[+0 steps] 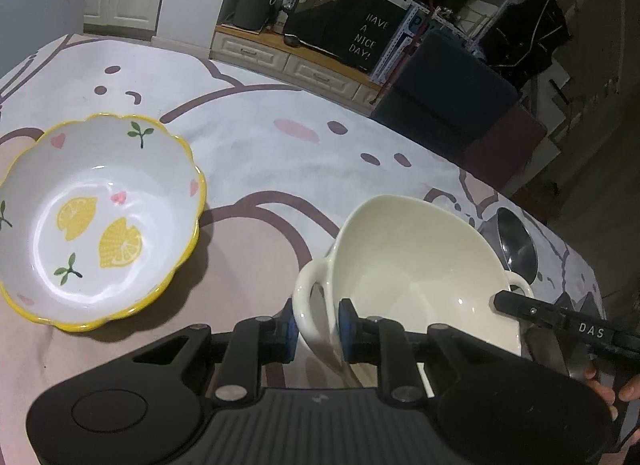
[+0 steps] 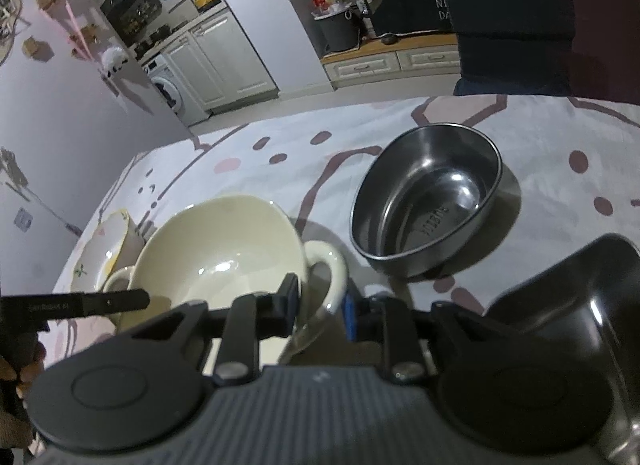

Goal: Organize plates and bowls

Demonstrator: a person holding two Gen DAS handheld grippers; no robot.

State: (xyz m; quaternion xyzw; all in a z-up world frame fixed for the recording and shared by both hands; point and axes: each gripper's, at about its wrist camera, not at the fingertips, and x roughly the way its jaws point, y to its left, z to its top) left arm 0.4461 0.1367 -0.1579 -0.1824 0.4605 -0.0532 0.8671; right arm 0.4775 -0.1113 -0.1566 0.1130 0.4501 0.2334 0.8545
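Observation:
A cream two-handled bowl (image 1: 416, 265) is held between both grippers. My left gripper (image 1: 318, 323) is shut on its left handle (image 1: 306, 305). My right gripper (image 2: 320, 307) is shut on its other handle (image 2: 330, 273); the bowl also shows in the right wrist view (image 2: 216, 261). A lemon-patterned bowl with a yellow scalloped rim (image 1: 94, 221) sits on the table to the left, empty; it also shows in the right wrist view (image 2: 100, 249). A steel bowl (image 2: 428, 201) sits to the right; a sliver of it shows in the left wrist view (image 1: 516, 241).
The table is covered by a white cloth with pink and brown cartoon shapes (image 1: 280, 153). A second steel vessel (image 2: 580, 305) stands at the right by my right gripper. A dark chair (image 1: 448, 105) stands at the far table edge.

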